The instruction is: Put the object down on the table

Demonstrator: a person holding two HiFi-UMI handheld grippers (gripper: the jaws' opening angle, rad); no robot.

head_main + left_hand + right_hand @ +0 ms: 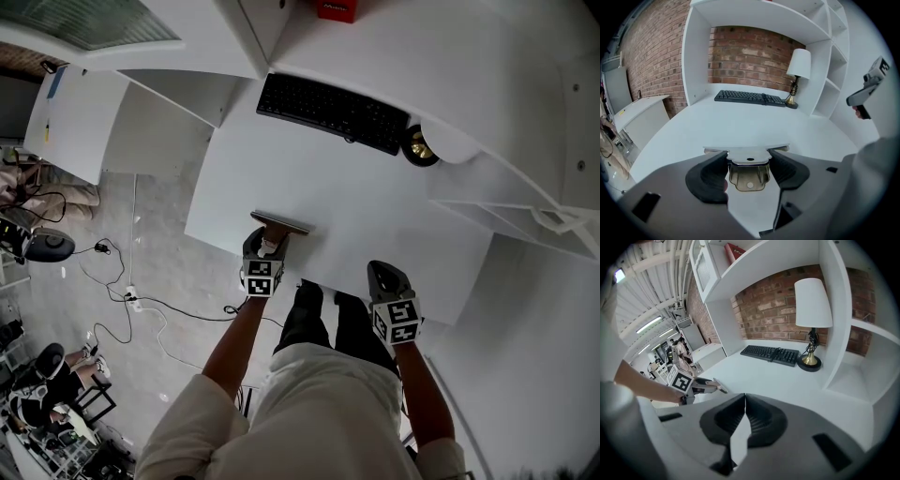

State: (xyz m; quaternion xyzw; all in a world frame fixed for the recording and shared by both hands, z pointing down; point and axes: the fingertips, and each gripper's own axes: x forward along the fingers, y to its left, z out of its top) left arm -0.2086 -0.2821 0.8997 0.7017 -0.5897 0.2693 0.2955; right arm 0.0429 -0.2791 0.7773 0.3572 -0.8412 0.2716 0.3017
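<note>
The metal part [750, 176] is clamped by the left gripper [749, 159]; the right gripper [744, 401] is closed, empty. If released at the table [375, 216] edge, it could be tipped off.

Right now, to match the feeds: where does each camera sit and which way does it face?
Head view: on the head, facing down at table; both arms show.
Left gripper view: on left gripper, facing keyboard; jaws hold a metal clip.
Right gripper view: on right gripper, facing lamp; shut jaws show.
Shared: keyboard.
</note>
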